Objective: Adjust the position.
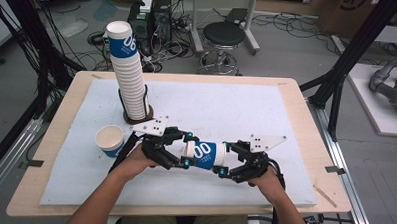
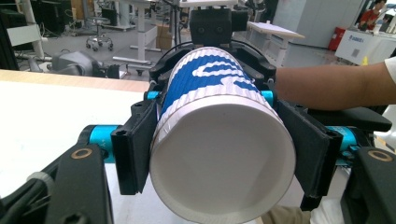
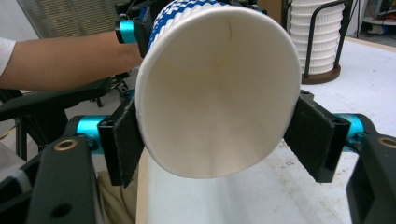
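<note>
Lying on its side between the two hands, the blue-and-white paper cup hangs just above the white mat that covers the surface, toward the person's edge of it. Its long axis runs across the high view from left to right. In the left tool view the closed base faces the camera, so the bottom points to the person's left; in the right tool view the open mouth faces the camera, so the rim points to the person's right. The inside of the cup is bare white paper with nothing in it.

The left tool is closed on the base end, its black pads pressed against both sides of the cup wall. The right tool brackets the mouth end, one pad at each side of the rim; in its own view the left pad seems to touch the rim, while whether the right pad presses on it cannot be told.

Farther back on the left, a tall stack of nested cups stands upright in a black wire holder and leans a little to the left. A single cup stands mouth up on the mat just left of the left hand, and it looks empty.
</note>
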### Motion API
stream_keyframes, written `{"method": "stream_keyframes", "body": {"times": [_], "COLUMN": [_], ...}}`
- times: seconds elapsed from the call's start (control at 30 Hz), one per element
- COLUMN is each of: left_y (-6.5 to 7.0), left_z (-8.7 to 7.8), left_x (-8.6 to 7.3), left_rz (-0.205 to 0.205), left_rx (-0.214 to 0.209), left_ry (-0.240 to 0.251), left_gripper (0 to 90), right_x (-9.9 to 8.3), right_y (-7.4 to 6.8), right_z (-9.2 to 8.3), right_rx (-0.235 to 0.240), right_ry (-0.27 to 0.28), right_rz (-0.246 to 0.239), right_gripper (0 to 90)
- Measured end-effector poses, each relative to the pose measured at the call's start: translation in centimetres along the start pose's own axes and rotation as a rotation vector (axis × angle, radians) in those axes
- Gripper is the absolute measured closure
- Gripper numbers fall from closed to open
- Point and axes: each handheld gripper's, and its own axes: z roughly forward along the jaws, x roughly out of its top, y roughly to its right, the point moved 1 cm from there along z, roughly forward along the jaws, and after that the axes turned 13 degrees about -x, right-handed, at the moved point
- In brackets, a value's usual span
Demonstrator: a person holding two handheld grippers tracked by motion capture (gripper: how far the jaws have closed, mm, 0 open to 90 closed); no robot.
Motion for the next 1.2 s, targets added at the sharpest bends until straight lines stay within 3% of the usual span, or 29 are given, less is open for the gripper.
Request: {"method": "stream_keyframes", "body": {"times": [0.13, 0.27, 0.4, 0.7, 0.83, 1.2], "left_y": [0.0, 0.1, 0.0, 0.5, 0.8, 0.7], "left_z": [0.1, 0.3, 0.6, 0.1, -0.2, 0.5], "left_x": [-0.1, -0.3, -0.4, 0.0, 0.8, 2.0], "left_rz": [-0.003, -0.012, -0.049, -0.051, -0.045, -0.047], "left_rx": [0.006, 0.039, 0.09, 0.115, 0.117, 0.112], "left_ry": [-0.016, -0.042, -0.053, -0.075, -0.107, -0.26], "left_gripper": [31.8, 30.2, 19.4, 15.3, 15.3, 15.3], "right_x": [0.0, 0.0, -0.1, 0.0, 0.4, 2.5], "right_y": [0.0, 0.1, 0.0, 0.2, 0.3, 0.3], "right_z": [-0.1, -0.2, -0.1, -0.5, -0.9, -0.7], "right_rx": [-0.001, -0.012, -0.015, -0.029, -0.045, -0.044], "right_ry": [-0.006, -0.018, -0.035, -0.054, -0.091, -0.223], "right_rz": [-0.003, -0.018, -0.028, -0.044, -0.07, -0.169], "right_gripper": [29.5, 31.9, 32.8, 33.8, 33.9, 33.8]}}
